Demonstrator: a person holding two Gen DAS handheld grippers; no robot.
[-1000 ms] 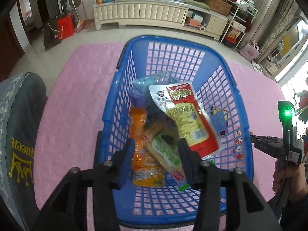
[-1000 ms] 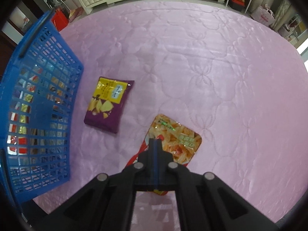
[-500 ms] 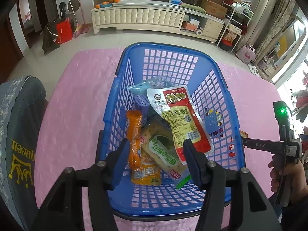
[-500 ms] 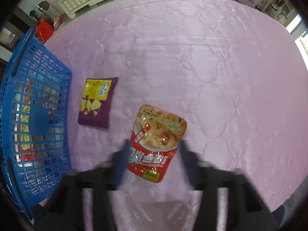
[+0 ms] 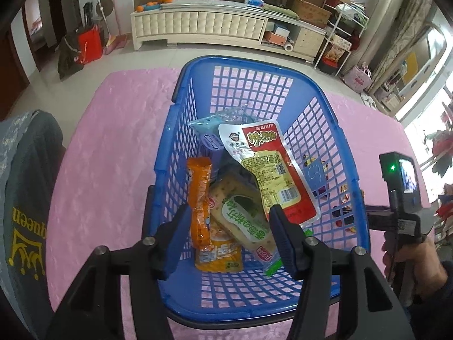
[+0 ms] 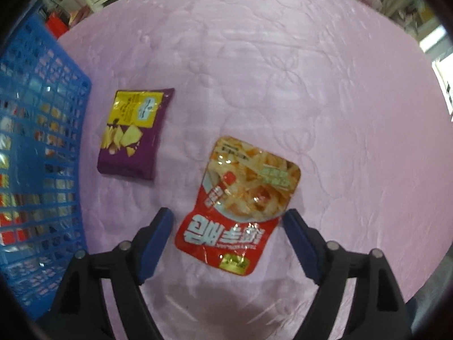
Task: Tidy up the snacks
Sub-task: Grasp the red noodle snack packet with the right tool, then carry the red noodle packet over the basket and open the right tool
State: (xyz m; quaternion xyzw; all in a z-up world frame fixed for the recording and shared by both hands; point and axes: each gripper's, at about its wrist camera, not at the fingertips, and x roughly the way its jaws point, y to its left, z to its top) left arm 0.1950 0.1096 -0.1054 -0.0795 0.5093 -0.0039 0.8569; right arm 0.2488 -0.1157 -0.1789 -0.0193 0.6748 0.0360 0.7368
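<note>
The left gripper (image 5: 230, 226) is hanging spread and empty over the blue basket (image 5: 181, 130), where several packets are lying loosely stacked. The right gripper (image 6: 228, 228) is gaping around the red pouch (image 6: 240, 201) on the pink cloth (image 6: 283, 70); its slick film is risking a slip. Beside it, the purple bag (image 6: 133, 136) is waiting. Labels are blurring.

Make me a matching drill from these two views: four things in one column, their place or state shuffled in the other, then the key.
Things
1. purple chip bag
2. red Korean snack pouch
3. orange snack stick
4. blue basket

Places or states
A. lying inside the basket
B. on the pink tablecloth, beside the basket wall
C. holding several packets
D. on the cloth, between the open fingers of the right gripper

Pairs: 1-B, 2-D, 3-A, 4-C
</note>
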